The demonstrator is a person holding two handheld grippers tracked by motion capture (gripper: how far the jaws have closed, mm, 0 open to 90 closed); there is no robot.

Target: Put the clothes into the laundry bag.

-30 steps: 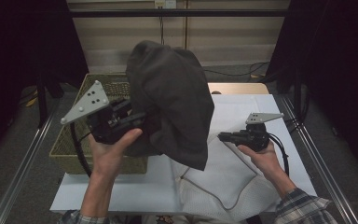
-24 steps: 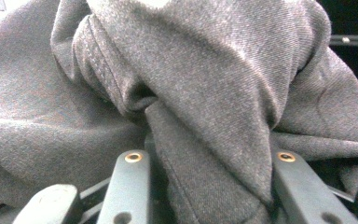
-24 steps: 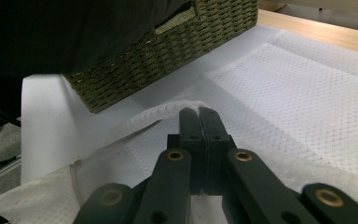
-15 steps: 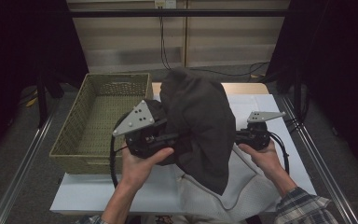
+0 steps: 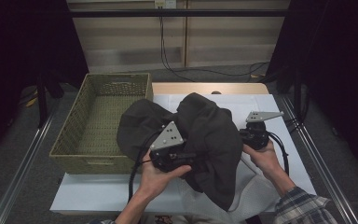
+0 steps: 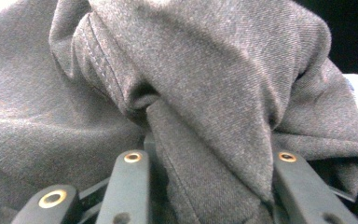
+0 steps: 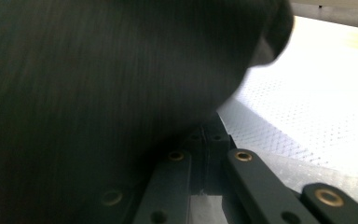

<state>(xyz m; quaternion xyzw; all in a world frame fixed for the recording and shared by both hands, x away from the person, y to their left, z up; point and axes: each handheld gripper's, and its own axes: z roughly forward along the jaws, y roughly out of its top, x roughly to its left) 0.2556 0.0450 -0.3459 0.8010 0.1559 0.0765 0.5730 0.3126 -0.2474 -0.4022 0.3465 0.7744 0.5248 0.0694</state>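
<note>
A dark grey garment lies bunched across the middle of the table, one edge over the basket's right rim. My left gripper is at its near side, tips buried in the cloth. In the left gripper view a thick fold of the garment passes between the jaws of this gripper, which is shut on it. My right gripper sits at the garment's right edge. In the right gripper view the gripper has its jaws together, and the garment hangs over its left side.
A woven basket stands at the left, nothing visible inside it. A white mesh cloth lies under the garment on the white table cover. Metal rails run along both table sides. Cables lie on the floor behind.
My left gripper has moved right and down, from above the basket to the table's middle, carrying the garment. The garment has sunk from hanging high to a heap. The right gripper stayed put.
</note>
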